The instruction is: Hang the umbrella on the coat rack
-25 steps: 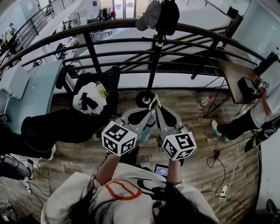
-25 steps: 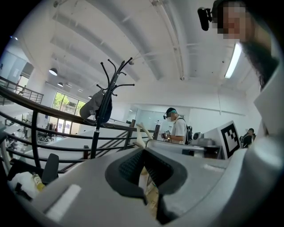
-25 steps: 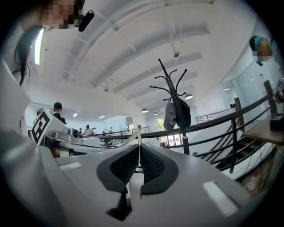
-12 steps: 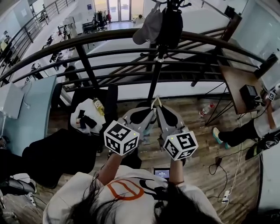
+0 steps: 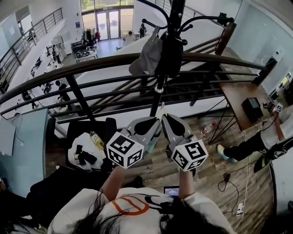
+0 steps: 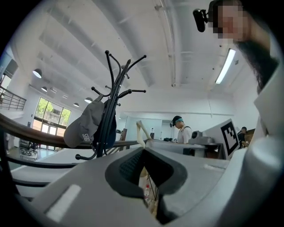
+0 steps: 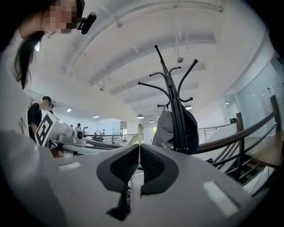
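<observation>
raised nearer the coat rack (image 5: 176, 11), left gripper (image 5: 155, 122) and right gripper (image 5: 165, 119) pinch the strap (image 7: 140, 129).

Daylight pours through the tall windows (image 5: 107, 18) at the hall's far end, leaving the head view bright at the top and murky toward the floor. The wide lens bows the railing (image 5: 91, 64) and stretches the frame's edges. In both gripper views the white ceiling glares, a strip light (image 6: 225, 66) burns out, and the coat rack (image 6: 113, 102) reads as a near-silhouette. Black vignettes ring each frame. The right gripper (image 7: 139, 146) shows a soft grey body near the lens, while the pale strap (image 7: 138, 133) in its fingers is crisp.
</observation>
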Demonstrator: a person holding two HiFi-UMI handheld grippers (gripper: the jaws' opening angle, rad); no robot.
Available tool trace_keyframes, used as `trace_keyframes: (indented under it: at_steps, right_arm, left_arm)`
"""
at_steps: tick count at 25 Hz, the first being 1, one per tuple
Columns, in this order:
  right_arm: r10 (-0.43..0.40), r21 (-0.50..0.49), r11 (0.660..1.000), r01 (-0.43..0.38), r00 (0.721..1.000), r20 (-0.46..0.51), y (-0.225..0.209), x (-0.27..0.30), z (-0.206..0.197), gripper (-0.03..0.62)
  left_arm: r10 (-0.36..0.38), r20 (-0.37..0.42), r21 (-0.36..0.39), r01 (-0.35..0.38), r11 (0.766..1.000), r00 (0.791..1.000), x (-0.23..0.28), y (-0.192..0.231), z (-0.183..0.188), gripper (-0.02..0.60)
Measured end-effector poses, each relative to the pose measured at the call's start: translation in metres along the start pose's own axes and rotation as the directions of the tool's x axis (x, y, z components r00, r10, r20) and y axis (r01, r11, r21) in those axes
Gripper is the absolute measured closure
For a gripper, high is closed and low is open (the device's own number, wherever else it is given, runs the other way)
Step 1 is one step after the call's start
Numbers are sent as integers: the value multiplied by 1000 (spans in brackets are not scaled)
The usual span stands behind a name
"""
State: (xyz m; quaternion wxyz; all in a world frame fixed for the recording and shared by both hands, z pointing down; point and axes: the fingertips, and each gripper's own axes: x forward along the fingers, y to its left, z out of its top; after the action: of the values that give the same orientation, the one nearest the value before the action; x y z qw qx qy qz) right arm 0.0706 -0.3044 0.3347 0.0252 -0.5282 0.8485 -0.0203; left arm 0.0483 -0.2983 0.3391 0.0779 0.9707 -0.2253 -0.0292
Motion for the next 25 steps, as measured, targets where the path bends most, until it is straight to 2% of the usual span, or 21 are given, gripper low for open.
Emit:
trace_keyframes:
  at_steps: [5, 12, 16, 20, 25]
  right_arm:
    - [-29, -26, 999, 30, 999, 18, -37, 18, 19, 569]
    - [-43, -101, 994, 49, 997, 60, -42, 24, 51, 568]
    - [10, -84, 996, 0, 993, 121, -63, 36, 80, 569]
    - [78, -48, 996, -70, 978, 195, -88, 46, 124, 569]
    - [158, -104, 985, -135, 954, 254, -101, 52, 172, 569]
  left_arm:
    - [-52, 15, 41, 51, 998, 999, 38, 17, 20, 581]
    - [-101, 57, 90, 96, 991, 993, 41, 19, 53, 581]
    - [-127, 95, 104, 117, 988, 987, 65, 30, 82, 581]
    - [-150, 153, 109, 134, 985, 977, 86, 36, 126, 581]
    - [-162, 226, 183, 121, 976, 961, 102, 33, 174, 581]
